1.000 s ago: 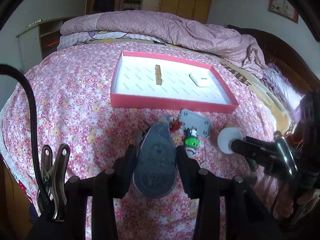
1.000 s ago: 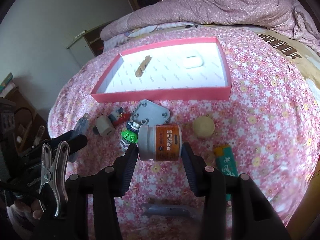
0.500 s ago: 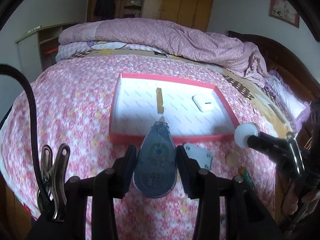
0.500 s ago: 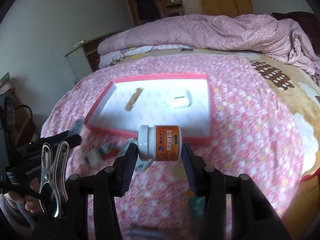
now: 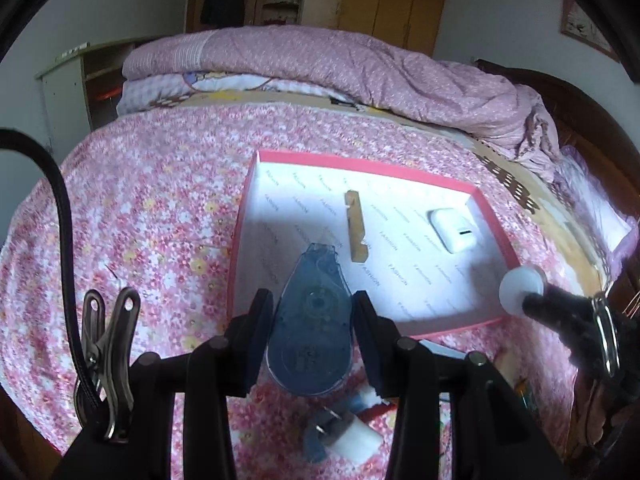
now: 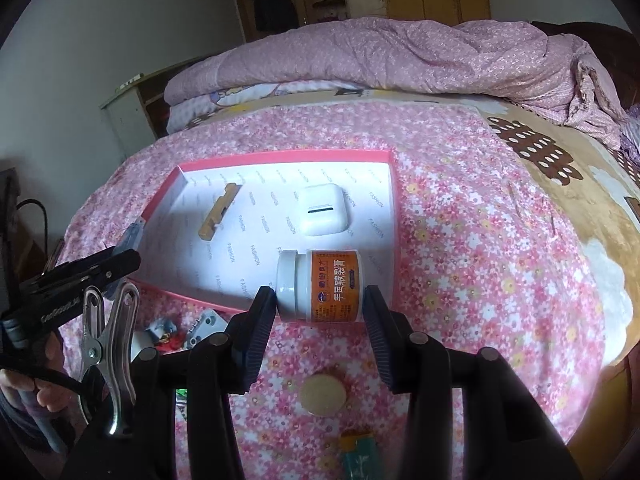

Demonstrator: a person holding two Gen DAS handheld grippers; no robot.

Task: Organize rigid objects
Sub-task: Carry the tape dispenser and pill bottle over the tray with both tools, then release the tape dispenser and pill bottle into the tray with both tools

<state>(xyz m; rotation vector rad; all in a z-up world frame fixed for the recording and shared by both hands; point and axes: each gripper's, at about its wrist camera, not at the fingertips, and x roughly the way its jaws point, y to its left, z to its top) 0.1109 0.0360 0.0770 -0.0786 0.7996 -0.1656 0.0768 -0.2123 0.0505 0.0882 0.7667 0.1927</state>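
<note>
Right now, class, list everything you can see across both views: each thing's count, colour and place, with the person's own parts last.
tray: 1, pink rim, white inside, on the bed
wooden piece: 1, tan, in the tray
earbud case: 1, white, in the tray
correction tape: 1, blue, held over the tray's near edge
ointment jar: 1, white with orange label, held sideways over the tray's near corner
round disc: 1, yellowish, on the bedspread
lighter: 1, green, on the bedspread
quilt: 1, pink, at the bed's far end
left hand-held gripper: black, shut
right hand-held gripper: black, shut
</note>
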